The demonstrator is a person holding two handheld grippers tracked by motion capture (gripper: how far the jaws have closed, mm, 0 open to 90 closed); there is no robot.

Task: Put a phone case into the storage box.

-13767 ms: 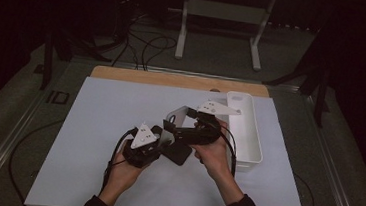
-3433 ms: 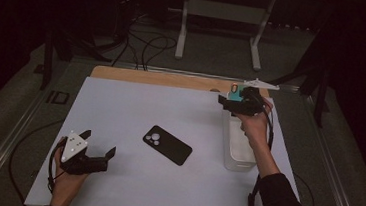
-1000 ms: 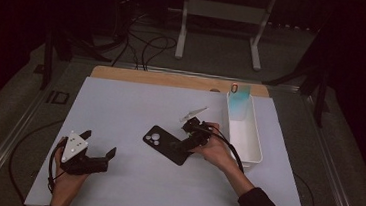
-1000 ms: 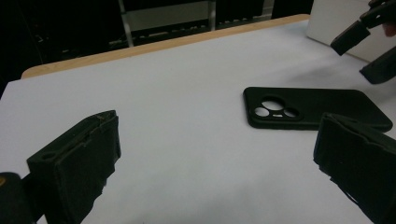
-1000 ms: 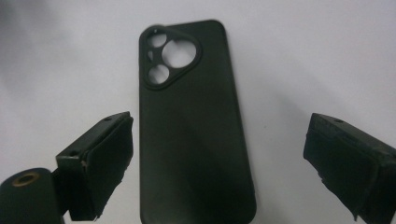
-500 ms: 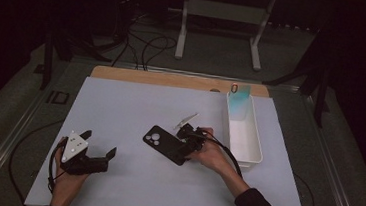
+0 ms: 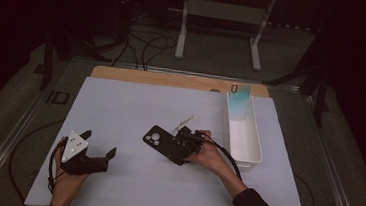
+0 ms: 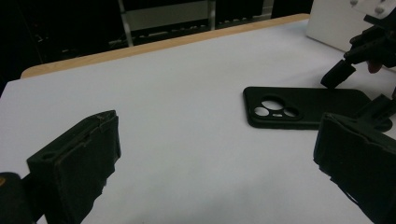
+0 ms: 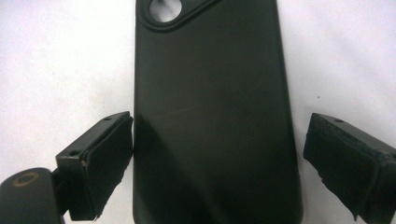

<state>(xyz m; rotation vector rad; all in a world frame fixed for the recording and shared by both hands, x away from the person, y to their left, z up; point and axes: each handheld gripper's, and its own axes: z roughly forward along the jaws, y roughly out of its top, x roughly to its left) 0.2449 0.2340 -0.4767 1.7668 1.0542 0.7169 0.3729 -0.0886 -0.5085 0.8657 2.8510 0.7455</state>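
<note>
Right gripper point(image 7: 181, 145) lowered, straddling one phone case point(image 7: 163, 142)

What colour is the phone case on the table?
Black, matte; the phone case shows best in the right gripper view.

On the white surface point(image 7: 135, 104), a black phone case point(image 7: 161, 142) lay face down near the centre, its camera cut-outs toward ten o'clock. The right tool point(image 7: 183, 142) sat at the case's four-o'clock end, held by a hand reaching in from five o'clock, while the left tool point(image 7: 100, 155) rested well apart at eight o'clock, jaws spread. A white tray point(image 7: 253, 144) stood at three o'clock, a teal item point(image 7: 241, 95) leaning at its far end.
</note>
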